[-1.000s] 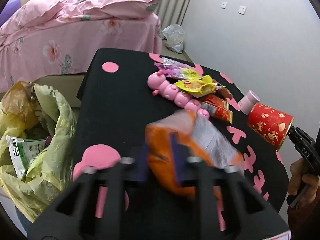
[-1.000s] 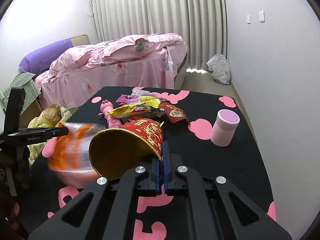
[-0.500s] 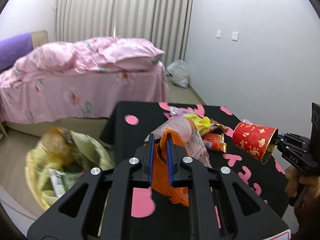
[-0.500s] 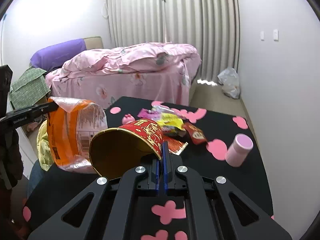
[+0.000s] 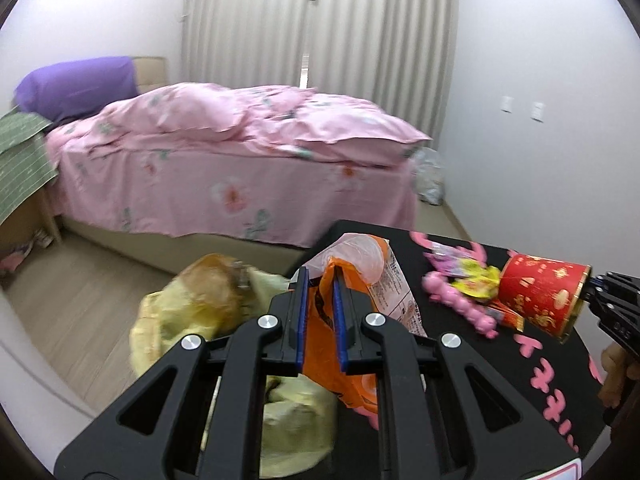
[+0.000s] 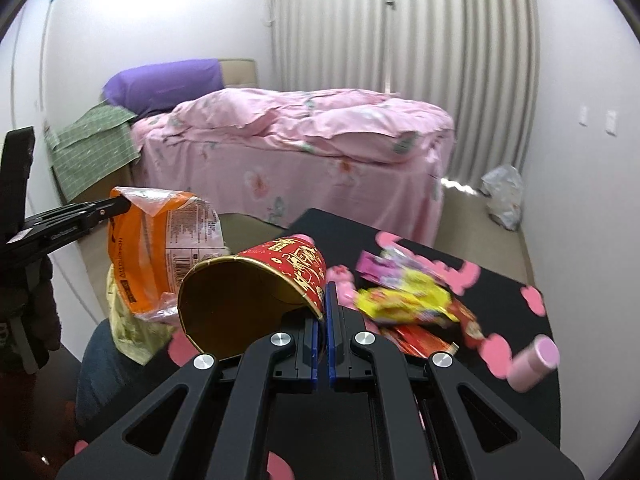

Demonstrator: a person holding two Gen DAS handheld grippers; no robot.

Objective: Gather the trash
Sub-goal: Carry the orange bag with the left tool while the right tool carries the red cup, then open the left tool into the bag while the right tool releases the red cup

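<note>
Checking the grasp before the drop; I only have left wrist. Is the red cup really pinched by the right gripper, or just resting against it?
Observer: Pinched. In the right wrist view the right gripper is shut on the rim of the red cup, with the cup wall between its pads.
Operator: Anything inside the cup?
Observer: Its mouth faces that camera, and the gold interior that shows looks empty.
Operator: Anything on the table that my view misses?
Observer: A pink container near the right edge of the black table, apart from the wrapper pile.
</note>
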